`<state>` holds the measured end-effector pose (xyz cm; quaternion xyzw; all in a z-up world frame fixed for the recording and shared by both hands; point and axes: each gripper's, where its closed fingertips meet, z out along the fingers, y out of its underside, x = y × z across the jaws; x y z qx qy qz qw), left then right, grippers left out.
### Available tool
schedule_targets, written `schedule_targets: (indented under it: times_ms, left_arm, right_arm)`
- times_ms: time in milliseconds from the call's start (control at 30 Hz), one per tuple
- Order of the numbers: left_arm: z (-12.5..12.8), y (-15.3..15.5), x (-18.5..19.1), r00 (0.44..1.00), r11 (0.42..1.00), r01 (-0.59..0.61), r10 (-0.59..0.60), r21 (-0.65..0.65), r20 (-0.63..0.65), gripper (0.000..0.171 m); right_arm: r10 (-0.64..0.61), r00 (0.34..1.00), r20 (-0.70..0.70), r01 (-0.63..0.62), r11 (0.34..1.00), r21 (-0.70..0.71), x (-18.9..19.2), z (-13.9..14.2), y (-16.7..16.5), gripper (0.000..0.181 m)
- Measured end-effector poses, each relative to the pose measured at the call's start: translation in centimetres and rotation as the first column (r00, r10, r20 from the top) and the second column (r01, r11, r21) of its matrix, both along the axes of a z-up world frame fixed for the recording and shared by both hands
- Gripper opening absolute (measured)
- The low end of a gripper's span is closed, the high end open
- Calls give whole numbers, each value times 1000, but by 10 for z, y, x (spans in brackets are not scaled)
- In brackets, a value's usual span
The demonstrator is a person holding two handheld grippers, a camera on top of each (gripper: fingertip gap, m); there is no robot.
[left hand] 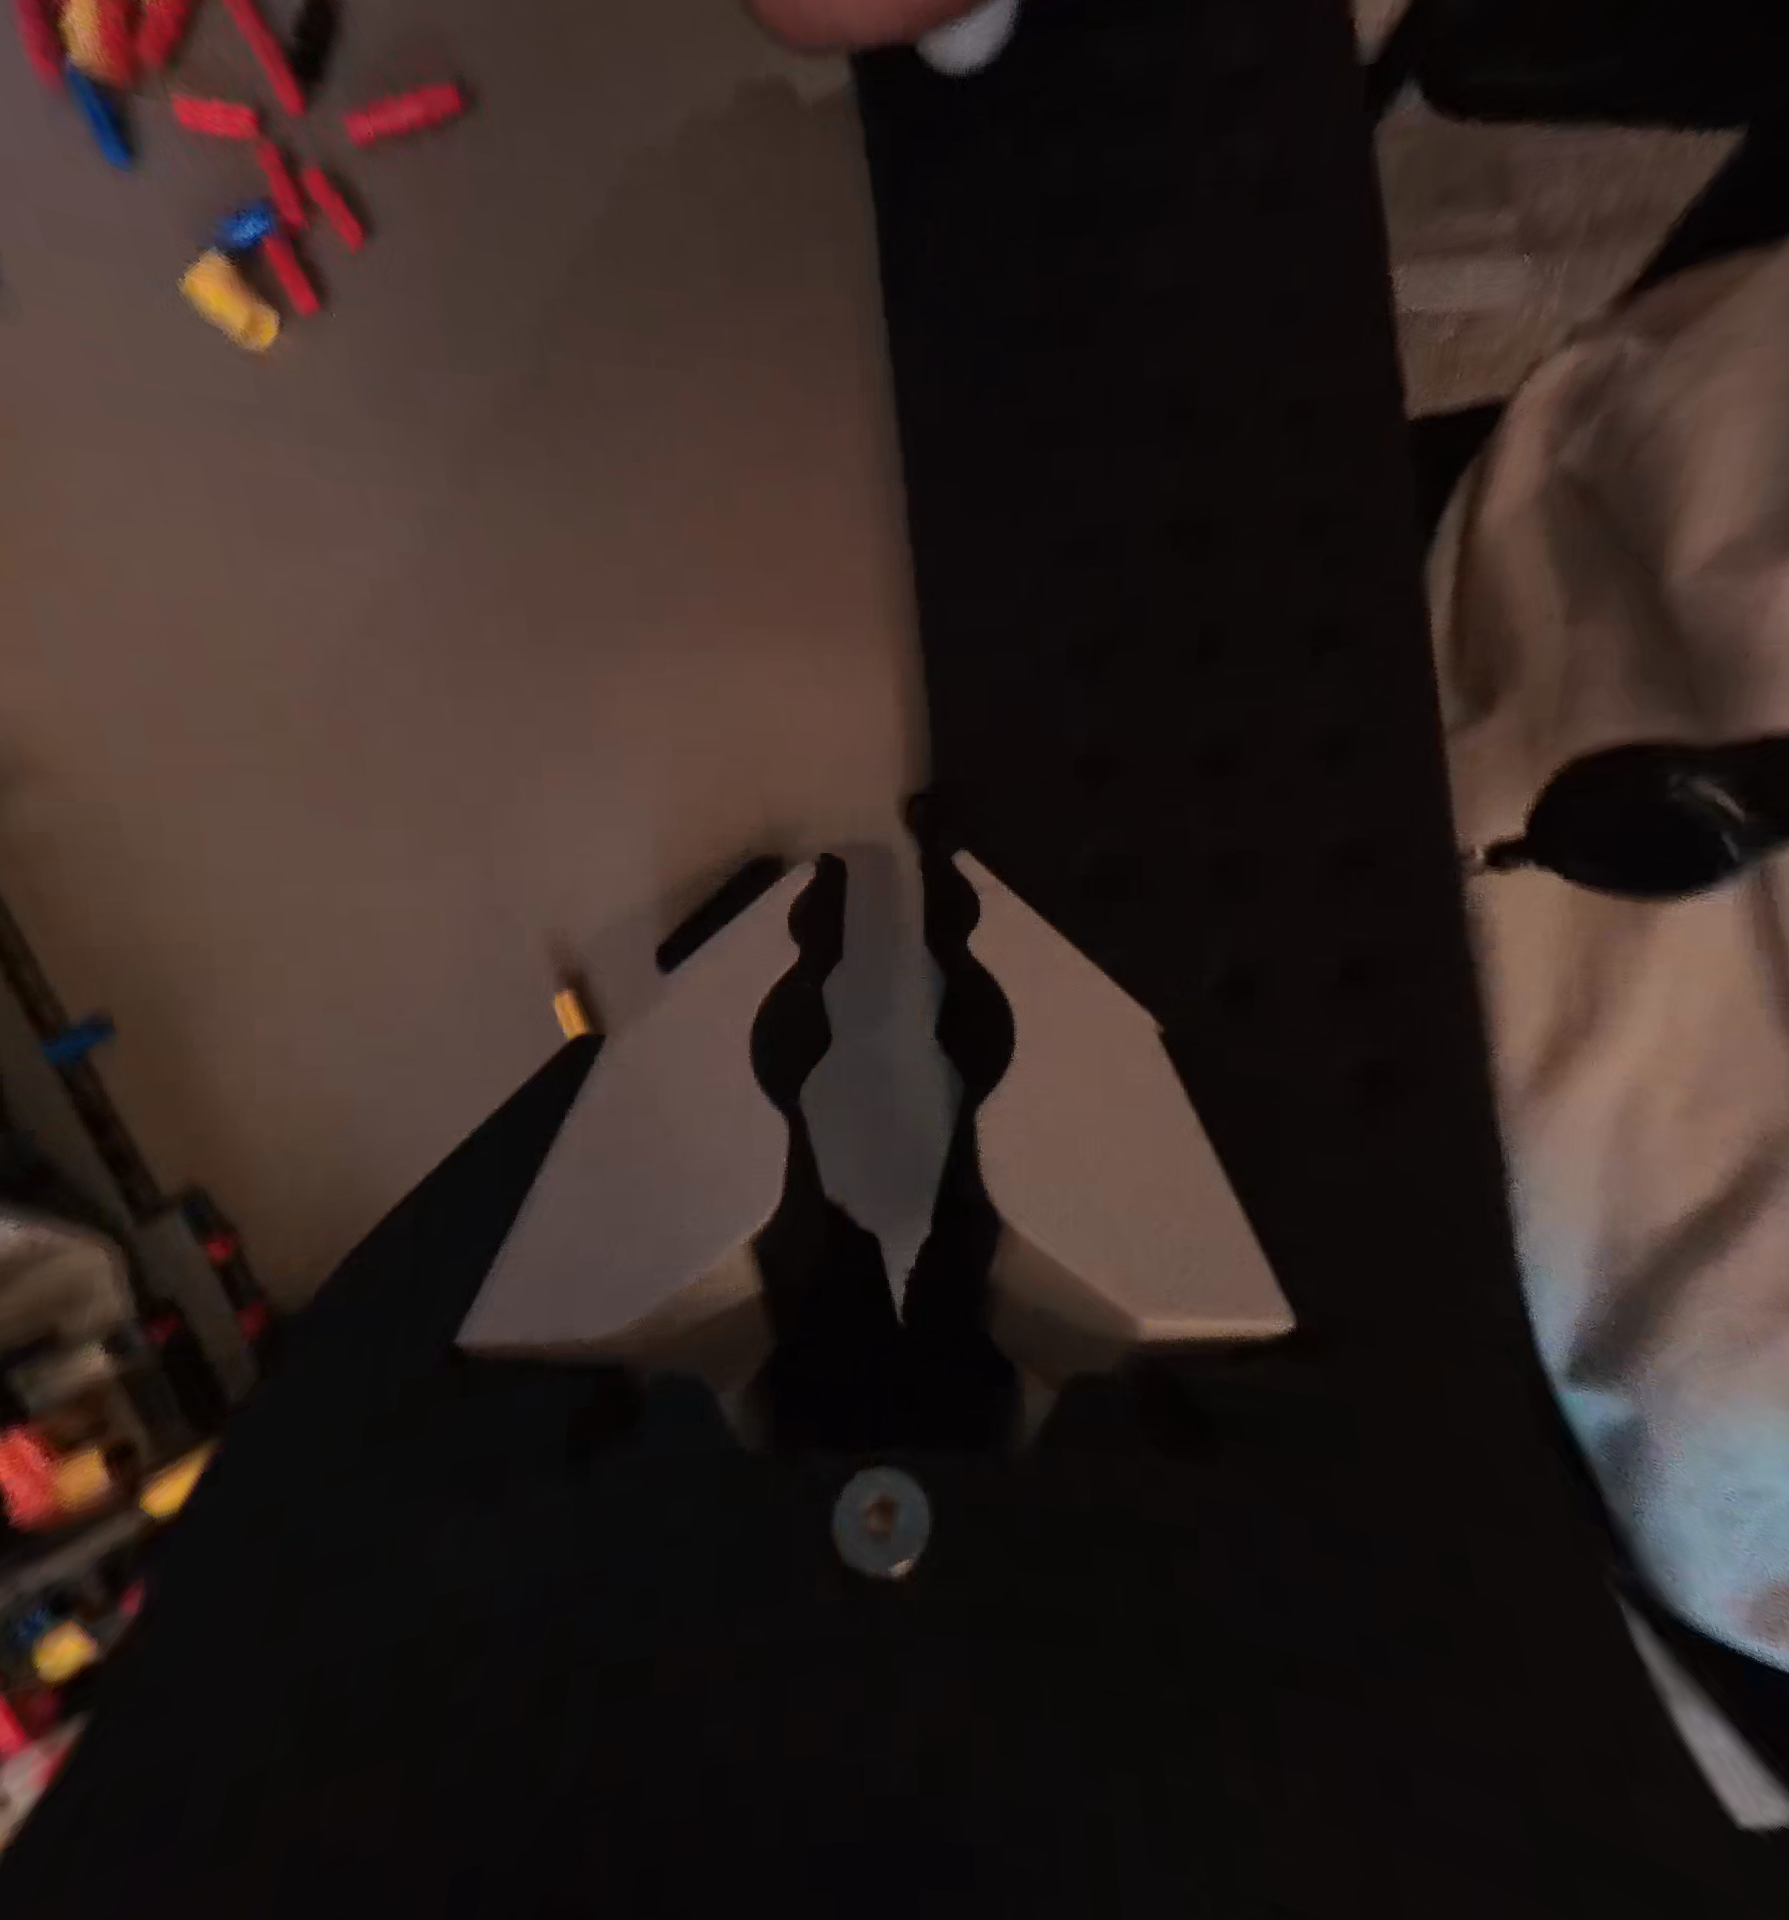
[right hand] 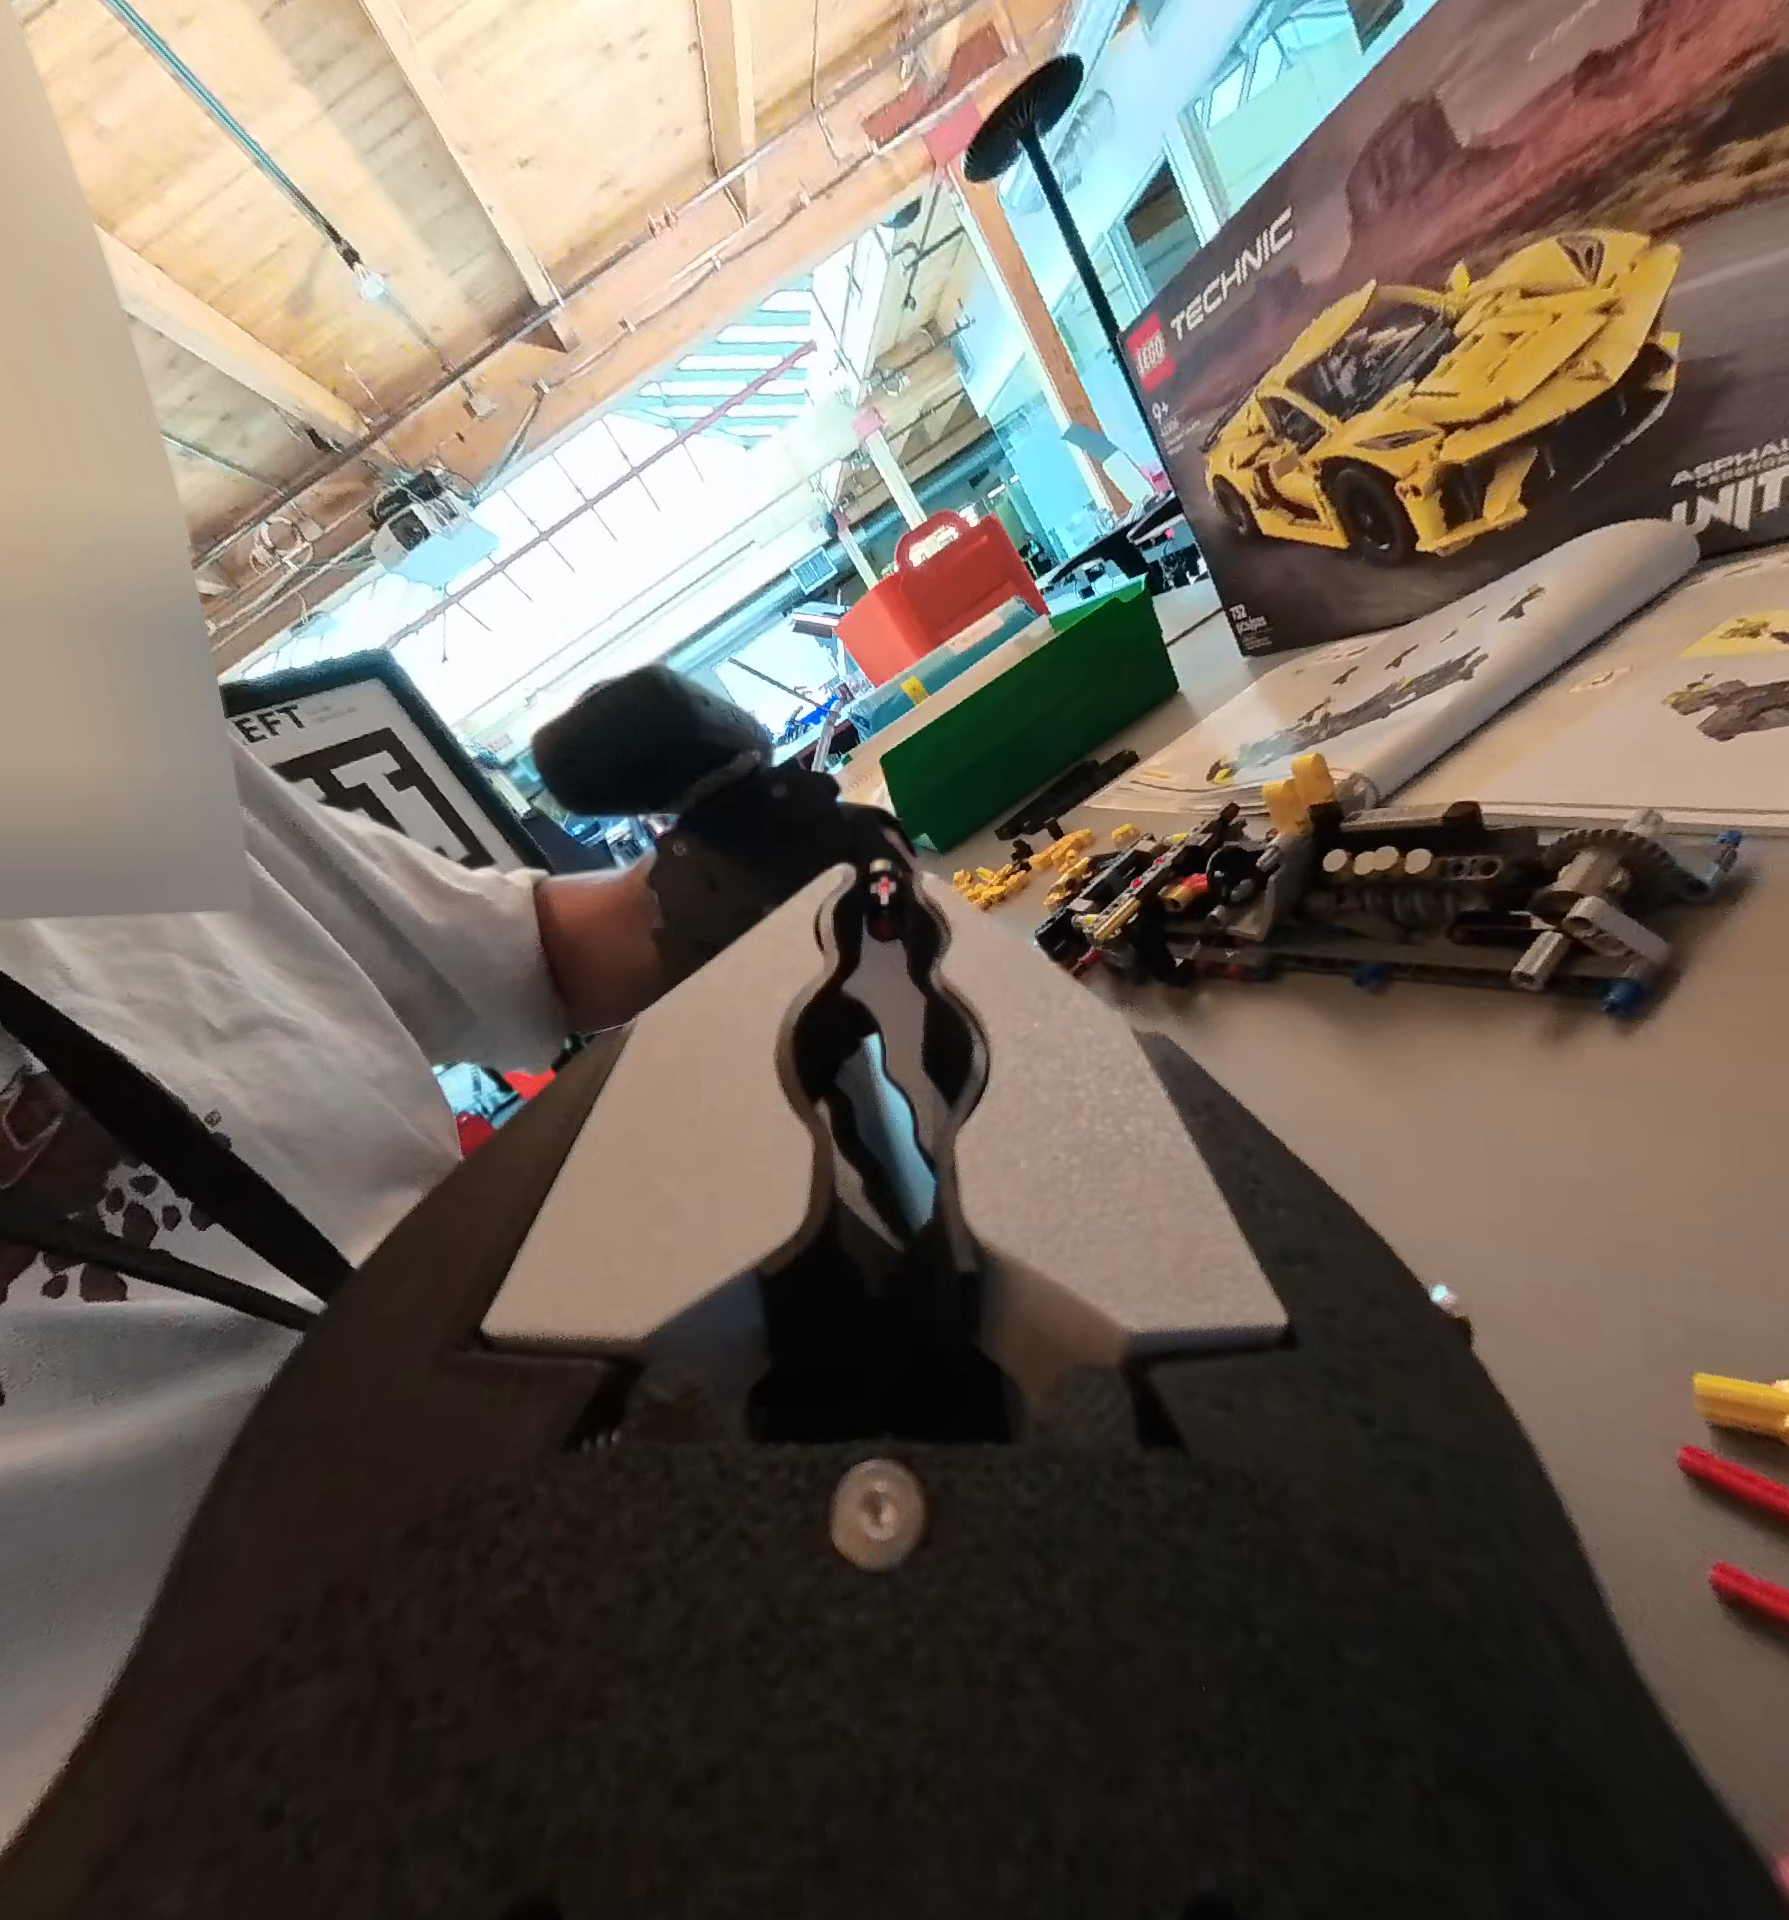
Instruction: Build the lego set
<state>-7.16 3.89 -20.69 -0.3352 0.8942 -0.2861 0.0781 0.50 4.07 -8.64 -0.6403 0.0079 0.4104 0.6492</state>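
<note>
Left wrist view: dim and blurred. My left gripper (left hand: 885, 883) hangs above the table (left hand: 557, 540), jaws narrow with only a slim gap; I see nothing clamped between them. Loose red, blue and yellow pieces (left hand: 246, 197) lie well apart at the upper left; the edge of the part-built chassis (left hand: 90, 1299) shows at the left margin. A small yellow pin (left hand: 568, 1010) sits just beside the left finger.

Right wrist view: my right gripper (right hand: 882, 909) is tilted up off the table, jaws nearly closed on a tiny dark piece with a red and white tip (right hand: 882, 902); whether it is truly pinched I judge likely, not certain. The chassis (right hand: 1368, 904) rests on the table to the right, in front of the instruction booklet (right hand: 1492, 665) and the set box (right hand: 1492, 343). Red axles (right hand: 1763, 1507) and a yellow connector (right hand: 1773, 1403) lie near at the lower right.

Step in hand, my judgement: carrying the small piece to the chassis. Keep the pinch firm, line the piece up with its hole before pressing, and brace the chassis with the left tool.
</note>
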Motion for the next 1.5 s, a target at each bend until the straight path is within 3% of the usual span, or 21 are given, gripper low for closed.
schedule_targets:
  times_ms: [100, 167, 333, 400, 667, 800, 967, 1033, 1133, 1300, 1333, 1433, 1500]
  left_arm:
    - [2, -6, -3, 980, 980, 197, -197, 28, 28, 11]
    - [2, -3, -5, 938, 937, 339, -343, 87, 40, 12]
    - [-5, 9, 1, 759, 727, 620, -651, 294, 9, 12]
    - [-7, 4, 0, 683, 648, 701, -730, 297, -19, 13]
    - [-15, -7, 6, 454, 419, 863, -888, 282, -72, 22]
    - [-16, -7, 0, 341, 305, 916, -934, 259, -106, 11]
    - [-16, -8, -1, 260, 230, 946, -959, 228, -110, 10]
    - [-16, -8, -1, 265, 238, 949, -957, 206, -115, 10]
    - [-16, -8, 1, 330, 309, 933, -939, 186, -100, 10]
    - [-15, 3, 26, 512, 488, 837, -858, 247, -42, 8]
    - [-15, 7, 36, 560, 534, 802, -828, 267, -29, 1]
    - [-7, 17, 52, 683, 664, 710, -731, 235, 1, 1]
    - [-6, 22, 55, 732, 713, 667, -681, 217, -13, 4]
  right_arm:
    - [14, 1000, -17, -14, 1000, 11, 0, 2, -2, 5]
    - [20, 1000, -23, -19, 1000, 12, 0, 2, -2, 5]
    - [34, 998, -46, -33, 999, 23, 1, 4, -4, 6]
    - [31, 998, -59, -29, 999, 30, 3, 5, -4, 5]
    - [46, 992, -115, -40, 998, 52, 8, 9, -7, 5]
    - [56, 991, -125, -49, 997, 55, 9, 10, -8, 5]
    - [68, 986, -150, -59, 996, 63, 11, 11, -8, 5]
    - [69, 984, -162, -59, 996, 66, 13, 12, -9, 5]
    - [69, 982, -175, -58, 996, 72, 15, 13, -9, 6]
    - [58, 980, -190, -43, 996, 80, 20, 14, -10, 5]
    - [50, 980, -191, -35, 996, 80, 21, 14, -10, 5]
    - [-3, 984, -181, 17, 997, 75, 29, 14, -10, 6]
    - [-34, 983, -180, 47, 996, 73, 33, 13, -9, 5]
